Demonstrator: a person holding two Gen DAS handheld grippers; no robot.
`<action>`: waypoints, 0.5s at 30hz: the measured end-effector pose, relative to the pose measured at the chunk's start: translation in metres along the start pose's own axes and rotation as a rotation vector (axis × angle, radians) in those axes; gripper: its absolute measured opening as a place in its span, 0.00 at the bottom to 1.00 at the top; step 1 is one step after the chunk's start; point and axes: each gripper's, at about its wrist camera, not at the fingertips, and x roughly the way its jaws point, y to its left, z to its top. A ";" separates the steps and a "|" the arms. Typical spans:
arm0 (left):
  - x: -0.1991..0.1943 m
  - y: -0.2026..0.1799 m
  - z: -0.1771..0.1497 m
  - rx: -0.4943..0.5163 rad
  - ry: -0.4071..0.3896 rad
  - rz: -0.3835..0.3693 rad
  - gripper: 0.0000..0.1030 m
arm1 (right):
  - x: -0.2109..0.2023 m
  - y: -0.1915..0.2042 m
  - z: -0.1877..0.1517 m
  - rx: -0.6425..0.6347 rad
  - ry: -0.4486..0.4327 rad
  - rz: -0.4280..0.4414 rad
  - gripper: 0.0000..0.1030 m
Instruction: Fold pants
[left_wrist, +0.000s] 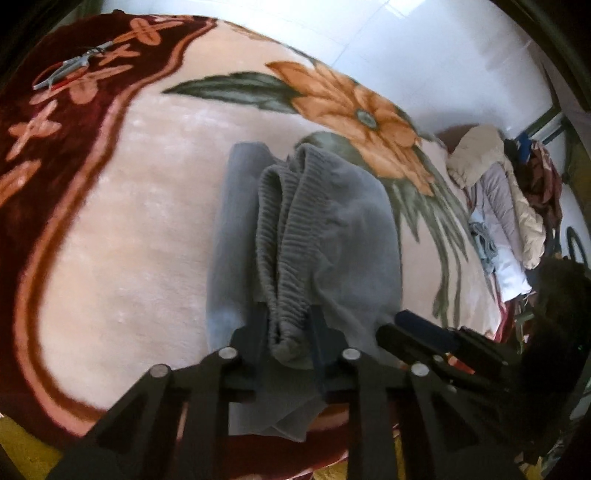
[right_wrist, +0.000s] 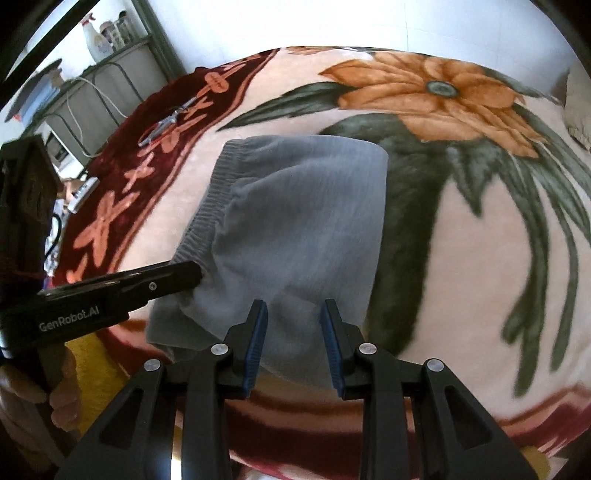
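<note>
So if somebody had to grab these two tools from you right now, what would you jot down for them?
Left gripper: shut on the ribbed waistband of the grey pants, near the bed's front edge.
Right gripper: its fingers straddle the plain grey cloth at the near edge; a firm pinch is not clear from the picture.
Pants lie bunched into a short, thick stack on the flowered blanket, so they are already doubled over.
A pair of pliers lies far off on the red border, out of the way.
Left to do: probably one more fold, then flatten and square the edges.
</note>
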 end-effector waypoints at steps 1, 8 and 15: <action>-0.004 0.000 -0.001 0.000 -0.008 -0.004 0.15 | -0.001 0.001 -0.001 0.001 -0.003 0.006 0.30; -0.009 0.013 -0.019 0.012 -0.001 0.057 0.14 | 0.020 0.017 -0.020 -0.069 0.056 0.009 0.30; -0.026 0.006 -0.008 -0.001 -0.048 0.048 0.19 | -0.004 0.018 -0.013 -0.092 -0.042 0.013 0.30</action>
